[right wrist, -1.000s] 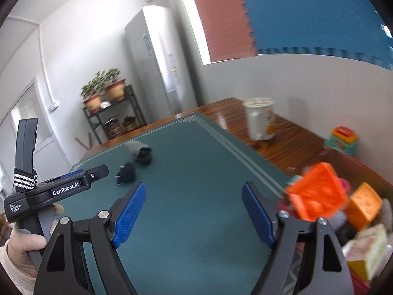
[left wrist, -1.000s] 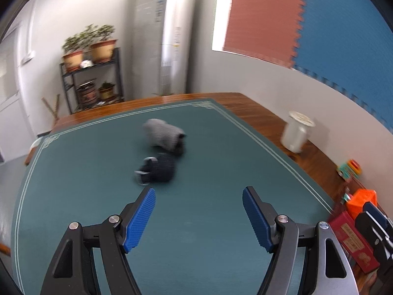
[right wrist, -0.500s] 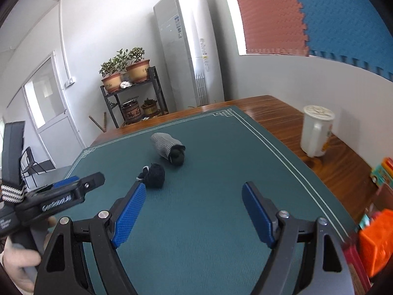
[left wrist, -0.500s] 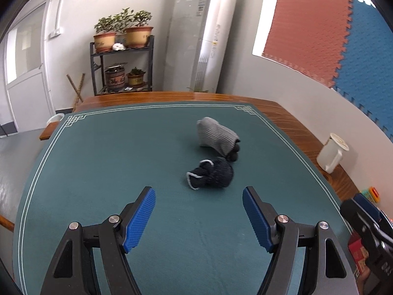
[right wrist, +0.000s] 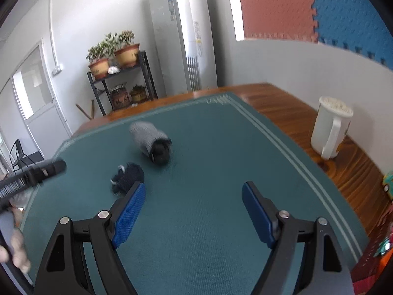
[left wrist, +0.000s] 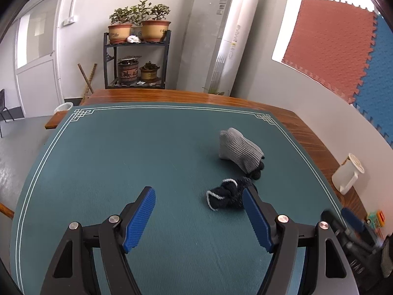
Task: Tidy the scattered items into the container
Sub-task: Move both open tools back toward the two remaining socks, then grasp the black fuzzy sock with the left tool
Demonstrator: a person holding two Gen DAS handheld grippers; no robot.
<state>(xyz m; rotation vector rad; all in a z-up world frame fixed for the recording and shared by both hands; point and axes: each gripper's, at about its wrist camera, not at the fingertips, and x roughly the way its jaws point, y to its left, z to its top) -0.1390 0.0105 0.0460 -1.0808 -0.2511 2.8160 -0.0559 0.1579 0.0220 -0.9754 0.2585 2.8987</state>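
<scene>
Room: white walls [left wrist: 93,12], grey floor [left wrist: 14,142] at left. Door w/ glazed upper panel [left wrist: 36,49] on left wall; dark chair [right wrist: 21,154] near it. Black metal shelf unit [left wrist: 136,61] against back wall: two potted plants [left wrist: 140,22] on top, smaller pots on lower tier. Tall white floor-standing AC unit [left wrist: 221,36] just beside shelf. Right wall: bright window [left wrist: 294,12], partly covered by red foam mat [left wrist: 329,39] & blue foam mat [right wrist: 348,12], interlocked. Wooden table [left wrist: 314,137] w/ green mat [left wrist: 122,152], white border lines. Daylight from window, glare on AC.
</scene>
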